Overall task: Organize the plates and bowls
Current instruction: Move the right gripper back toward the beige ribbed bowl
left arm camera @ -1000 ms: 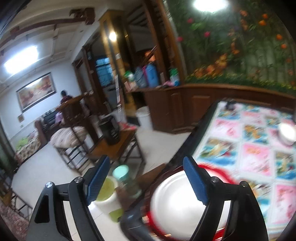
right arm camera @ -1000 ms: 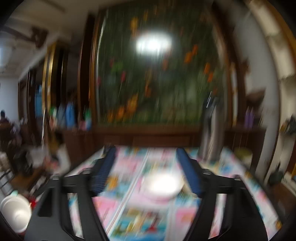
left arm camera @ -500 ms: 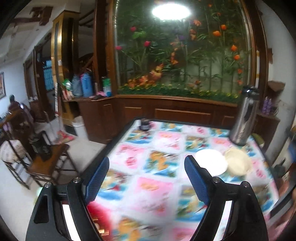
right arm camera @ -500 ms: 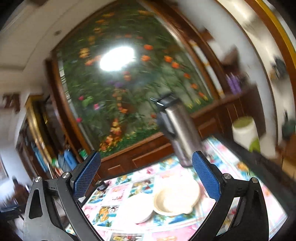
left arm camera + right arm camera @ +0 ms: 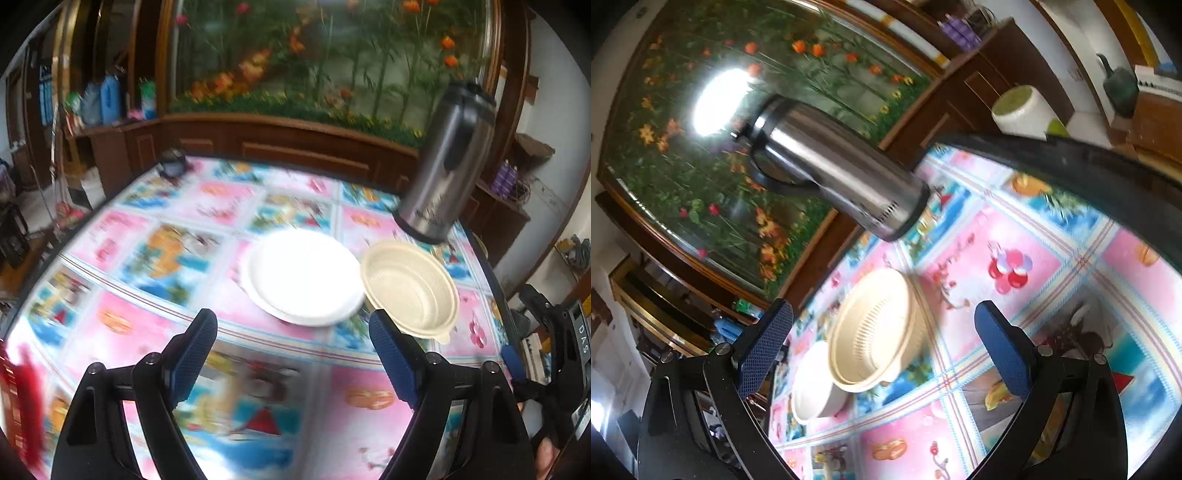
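Your left gripper [image 5: 291, 345] points downward, jaws standing wide, blue pads [image 5: 194, 349] bare, nothing between them. Your right gripper [image 5: 882, 341] is rolled hard, its view tipped toward 10 o'clock; its jaws have just been opening and now gape, empty. From the left camera, it sits at 4 o'clock.

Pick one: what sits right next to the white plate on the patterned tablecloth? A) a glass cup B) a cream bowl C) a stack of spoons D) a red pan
B: the cream bowl rests upright beside the white plate, with the steel thermos standing just behind it.
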Available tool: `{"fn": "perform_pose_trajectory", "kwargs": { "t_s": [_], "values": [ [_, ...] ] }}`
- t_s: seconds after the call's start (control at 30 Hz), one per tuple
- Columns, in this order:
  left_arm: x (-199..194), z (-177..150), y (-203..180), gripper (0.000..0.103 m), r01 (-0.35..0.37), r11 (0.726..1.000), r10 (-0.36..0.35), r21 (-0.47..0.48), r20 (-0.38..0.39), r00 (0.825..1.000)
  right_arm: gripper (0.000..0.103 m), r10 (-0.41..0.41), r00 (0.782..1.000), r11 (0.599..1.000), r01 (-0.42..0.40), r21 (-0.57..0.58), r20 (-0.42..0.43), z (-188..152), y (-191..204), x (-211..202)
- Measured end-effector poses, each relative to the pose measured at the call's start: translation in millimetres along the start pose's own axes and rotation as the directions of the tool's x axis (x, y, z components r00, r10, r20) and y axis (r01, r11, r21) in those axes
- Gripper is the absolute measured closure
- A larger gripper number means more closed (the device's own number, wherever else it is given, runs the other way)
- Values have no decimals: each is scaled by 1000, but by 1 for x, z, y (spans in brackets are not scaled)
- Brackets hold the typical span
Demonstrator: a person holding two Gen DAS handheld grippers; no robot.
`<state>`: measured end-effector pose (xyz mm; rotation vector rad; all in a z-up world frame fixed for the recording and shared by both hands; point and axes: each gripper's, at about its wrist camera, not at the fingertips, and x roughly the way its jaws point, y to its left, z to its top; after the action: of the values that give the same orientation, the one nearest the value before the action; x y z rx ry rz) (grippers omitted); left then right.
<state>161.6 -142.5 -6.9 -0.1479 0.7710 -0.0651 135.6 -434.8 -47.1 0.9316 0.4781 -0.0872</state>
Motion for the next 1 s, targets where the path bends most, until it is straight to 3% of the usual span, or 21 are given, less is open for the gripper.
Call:
{"fn": "perform_pose_trajectory", "kwargs": {
  "t_s": [0.1,0.17,0.27,0.53,1.0],
  "values": [
    [13,-9,-7,19,23,999,-24,-39,-15,1000,4,-18,1000,1000,18,20,-17,2,-6,13],
    [20,-14,-9,19,21,1000,-21,-8,-14,1000,3,-23,999,999,24,44,-23,1,-12,17],
    [25,-18,-7,19,-50,998,49,43,12,999,3,-43,999,997,43,56,-18,-2,-17,21],
    [30,-20,3,19,-8,999,8,32,-26,1000,4,-103,994,992,105,71,-21,-8,-28,27],
    [46,-13,28,19,8,999,-12,-46,-95,995,4,-33,993,995,44,93,-112,-8,-18,48]
  ]
}}
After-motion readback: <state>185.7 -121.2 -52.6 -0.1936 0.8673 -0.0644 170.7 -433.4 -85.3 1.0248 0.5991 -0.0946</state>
